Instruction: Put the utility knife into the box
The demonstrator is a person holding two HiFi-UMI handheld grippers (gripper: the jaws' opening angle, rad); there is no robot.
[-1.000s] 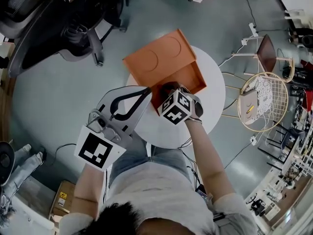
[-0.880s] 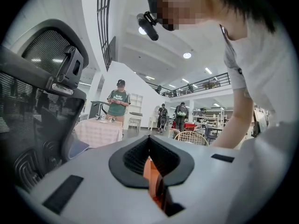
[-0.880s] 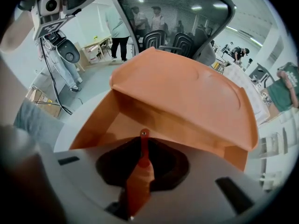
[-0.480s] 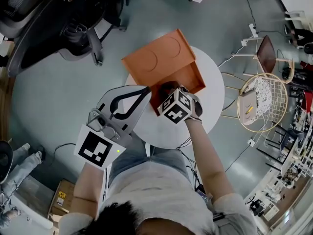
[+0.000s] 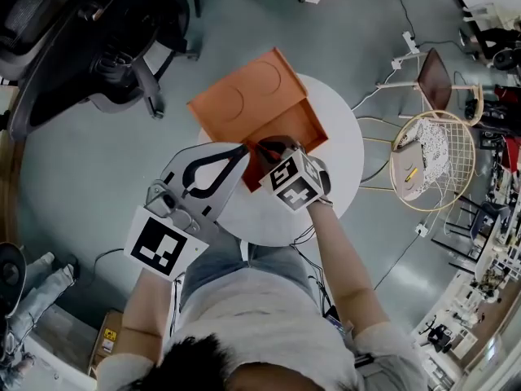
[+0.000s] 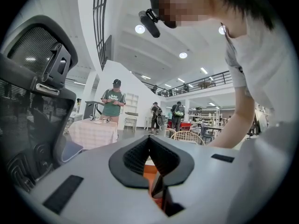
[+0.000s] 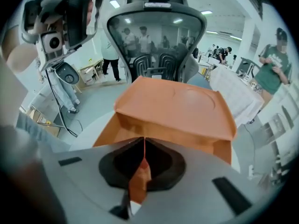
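Lowering the utility knife (image 7: 138, 183) into the open box (image 5: 299, 127) is judged to be the step in hand. The knife, seen as an orange sliver, is clamped between the closed jaws of the right gripper (image 7: 143, 148), which is held at the near side of the box's tray, above the round white table (image 5: 346, 157). The left gripper (image 6: 150, 141) is held just beside it. Its jaws are brought together on nothing, and a bit of the box is glimpsed through the gap behind the tips. For a clean drop, the knife should be carried past the near wall and brought low over the tray floor before the jaws are parted. That way it is not tipped onto the rim or the table. The opened lid (image 7: 180, 104) is best left untouched.
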